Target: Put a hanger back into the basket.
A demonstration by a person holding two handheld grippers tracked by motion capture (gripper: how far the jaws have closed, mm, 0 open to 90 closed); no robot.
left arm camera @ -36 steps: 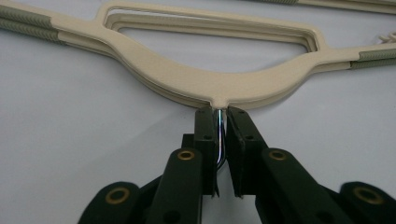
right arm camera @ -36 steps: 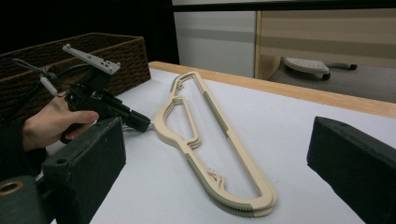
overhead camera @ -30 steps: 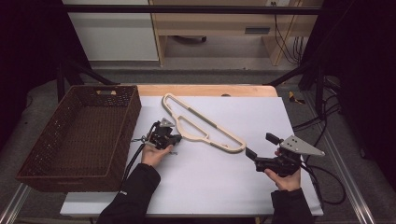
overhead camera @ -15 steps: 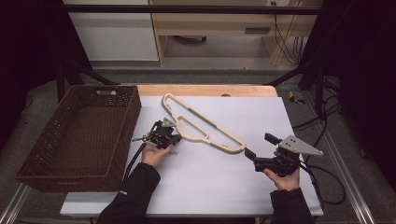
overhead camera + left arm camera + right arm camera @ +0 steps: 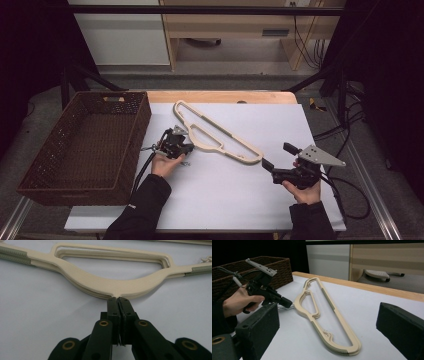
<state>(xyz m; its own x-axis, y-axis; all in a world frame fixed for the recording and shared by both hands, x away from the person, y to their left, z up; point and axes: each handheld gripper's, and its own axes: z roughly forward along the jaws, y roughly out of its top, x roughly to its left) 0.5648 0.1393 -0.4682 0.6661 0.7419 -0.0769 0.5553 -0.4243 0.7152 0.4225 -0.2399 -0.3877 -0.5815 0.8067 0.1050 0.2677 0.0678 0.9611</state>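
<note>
The cream hangers (image 5: 220,136), a small stack laid flat one upon another, are found on the white table sheet (image 5: 225,200), just right of the brown wicker basket (image 5: 85,145). In the high view their long axis is seen to run diagonally, from the far left near the basket's far corner down to the near right, where one shoulder tip ends close to the right gripper (image 5: 276,159). The straight bar is turned toward the far right; the curved neck side is turned toward the left gripper (image 5: 186,145). The left gripper is held low and roughly level by the left hand (image 5: 165,164), the forearm entering from the near edge, and is pointed at the middle of the neck. In the left gripper view its jaws are seen pressed together, their tips meeting the notch at the neck; whether a hook is pinched there cannot be told. The right gripper is held level in the right hand (image 5: 302,190), aimed left along the table, its jaws spread wide with nothing between them.
</note>
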